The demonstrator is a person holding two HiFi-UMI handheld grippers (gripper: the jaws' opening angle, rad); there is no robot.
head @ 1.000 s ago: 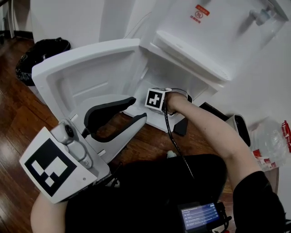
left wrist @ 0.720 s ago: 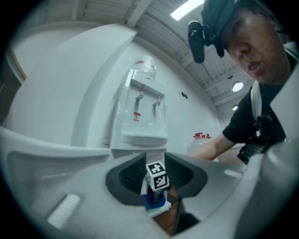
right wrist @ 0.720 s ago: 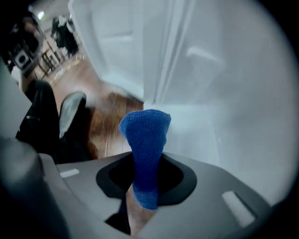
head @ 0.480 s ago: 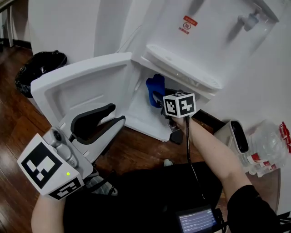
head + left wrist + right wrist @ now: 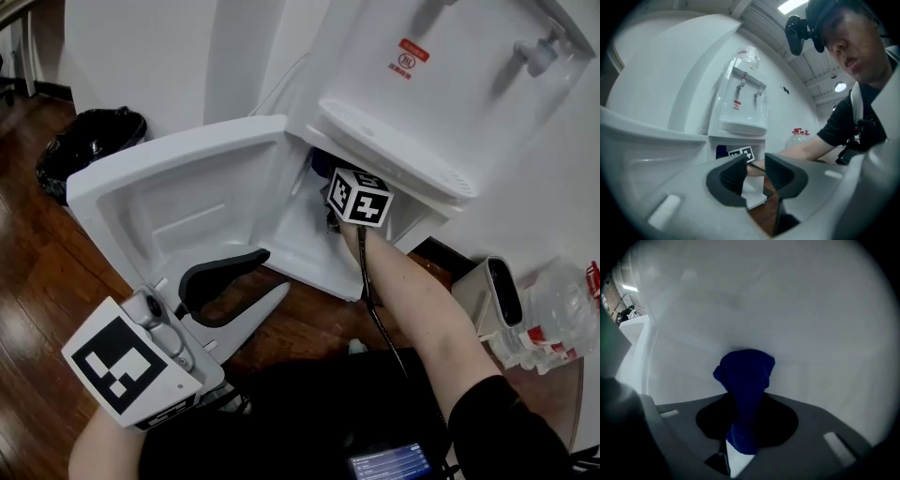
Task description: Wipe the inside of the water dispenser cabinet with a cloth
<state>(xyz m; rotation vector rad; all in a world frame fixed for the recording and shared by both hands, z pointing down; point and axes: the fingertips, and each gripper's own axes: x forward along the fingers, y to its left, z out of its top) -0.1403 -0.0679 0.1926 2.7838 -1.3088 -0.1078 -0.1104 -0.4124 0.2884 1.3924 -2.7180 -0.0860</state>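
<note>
Clamping the blue cloth [image 5: 745, 376], your right gripper [image 5: 746, 420] reaches inside the cabinet [image 5: 295, 248], facing a white inner wall.
Press it flat, sweep into corners; your left gripper [image 5: 275, 273] hovers by the door [image 5: 178, 187], jaws nearly together, empty.

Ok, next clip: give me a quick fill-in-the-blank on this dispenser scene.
The right tongs grip a ___ cloth. The door stands ___. The left tongs hold ___. The colour of the bin is ___.
Missing: blue; open; nothing; black.
</note>
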